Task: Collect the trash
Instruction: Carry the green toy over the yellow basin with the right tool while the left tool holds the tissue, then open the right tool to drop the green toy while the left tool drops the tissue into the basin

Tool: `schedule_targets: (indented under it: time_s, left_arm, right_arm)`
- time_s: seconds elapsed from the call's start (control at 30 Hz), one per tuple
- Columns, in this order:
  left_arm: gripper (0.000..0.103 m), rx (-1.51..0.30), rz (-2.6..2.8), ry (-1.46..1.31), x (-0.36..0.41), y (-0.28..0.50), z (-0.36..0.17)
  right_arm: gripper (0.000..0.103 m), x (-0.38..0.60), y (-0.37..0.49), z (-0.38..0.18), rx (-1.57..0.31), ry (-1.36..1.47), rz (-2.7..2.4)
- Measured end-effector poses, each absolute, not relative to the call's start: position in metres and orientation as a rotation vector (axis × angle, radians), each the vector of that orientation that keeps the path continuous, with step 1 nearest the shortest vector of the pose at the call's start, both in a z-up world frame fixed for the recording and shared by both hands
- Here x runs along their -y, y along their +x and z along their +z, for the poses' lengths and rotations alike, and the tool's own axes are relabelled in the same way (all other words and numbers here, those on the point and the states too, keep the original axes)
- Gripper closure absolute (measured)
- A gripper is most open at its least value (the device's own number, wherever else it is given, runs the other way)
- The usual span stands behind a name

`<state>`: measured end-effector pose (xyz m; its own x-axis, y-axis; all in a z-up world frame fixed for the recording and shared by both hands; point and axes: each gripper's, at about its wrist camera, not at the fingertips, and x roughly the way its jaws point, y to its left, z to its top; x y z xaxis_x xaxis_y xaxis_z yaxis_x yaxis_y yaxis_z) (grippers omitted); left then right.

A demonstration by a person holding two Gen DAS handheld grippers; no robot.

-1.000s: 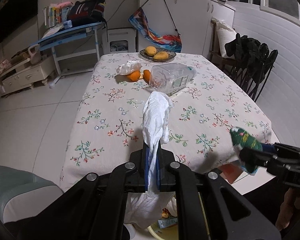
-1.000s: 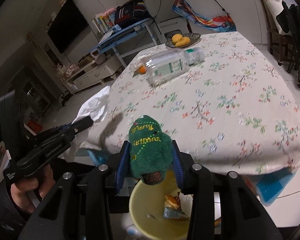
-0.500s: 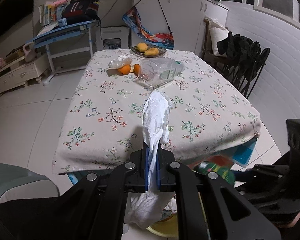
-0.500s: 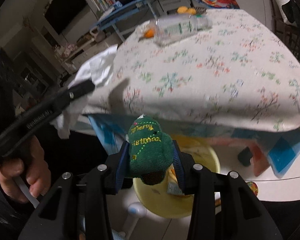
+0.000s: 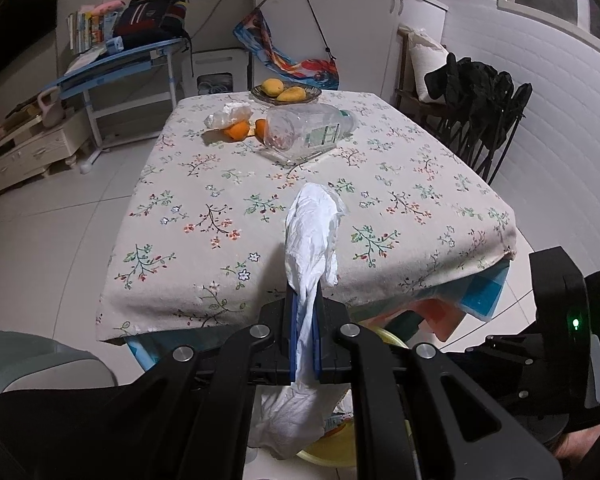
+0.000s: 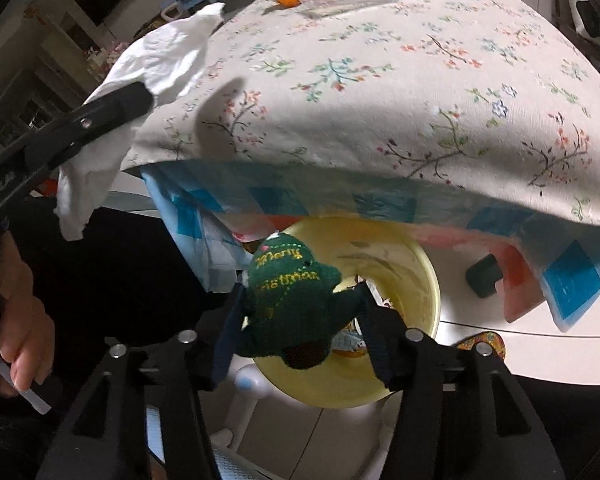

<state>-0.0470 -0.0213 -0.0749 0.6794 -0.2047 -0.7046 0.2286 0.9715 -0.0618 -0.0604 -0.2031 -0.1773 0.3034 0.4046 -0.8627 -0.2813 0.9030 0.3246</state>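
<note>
My left gripper [image 5: 305, 300] is shut on a crumpled white tissue [image 5: 312, 236] and holds it in the air off the near edge of the table; the tissue also shows in the right wrist view [image 6: 168, 56]. My right gripper [image 6: 296, 304] is shut on a green knitted Christmas toy [image 6: 288, 292] and holds it over the yellow bin [image 6: 420, 276], which stands on the floor below the table edge and has wrappers in it. A rim of the bin shows in the left wrist view [image 5: 384, 336]. A clear plastic bottle [image 5: 308, 130] lies on the table.
The table with a floral cloth [image 5: 204, 216] also carries oranges [image 5: 236, 130], a crumpled bag [image 5: 230, 114] and a fruit plate [image 5: 286, 92]. Chairs with dark clothes [image 5: 476, 92] stand at the right. A blue desk [image 5: 116, 64] is far left.
Both grippers have drawn back from the table. My right gripper has lowered the green toy below the table edge, over the yellow bin. The left still holds the tissue.
</note>
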Motion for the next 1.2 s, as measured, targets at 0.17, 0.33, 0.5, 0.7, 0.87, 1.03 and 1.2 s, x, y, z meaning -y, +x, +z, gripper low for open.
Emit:
schedule_targets:
  time_s: [0.17,0.33,0.5,0.7,0.87,1.03,1.2]
  left_arm:
    - [0.097,-0.79,-0.25,0.041,0.024,-0.048,-0.077]
    - [0.097,-0.793,-0.254,0.047,0.026,-0.05,-0.078]
    - [0.097,-0.796,-0.258,0.05,0.027,-0.051,-0.08]
    - [0.097,-0.81,-0.279,0.06,0.032,-0.056,-0.083]
    - [0.097,-0.844,-0.315,0.093,0.041,-0.066,-0.093]
    - [0.097,-0.886,-0.359,0.165,0.057,-0.079,-0.106]
    - [0.097,-0.947,-0.385,0.245,0.073,-0.084,-0.122]
  right_arm:
    - [0.04,0.205,-0.059,-0.176,-1.175,0.127,0.448]
    - [0.037,0.208,-0.058,-0.174,-1.163,0.14,0.44]
    - [0.036,0.215,-0.058,-0.164,-1.112,0.162,0.417]
    - [0.032,0.229,-0.062,-0.14,-0.973,0.193,0.375]
    - [0.03,0.243,-0.066,-0.124,-0.878,0.227,0.327]
    - [0.028,0.259,-0.066,-0.119,-0.838,0.277,0.279]
    - [0.028,0.259,-0.064,-0.12,-0.836,0.293,0.268]
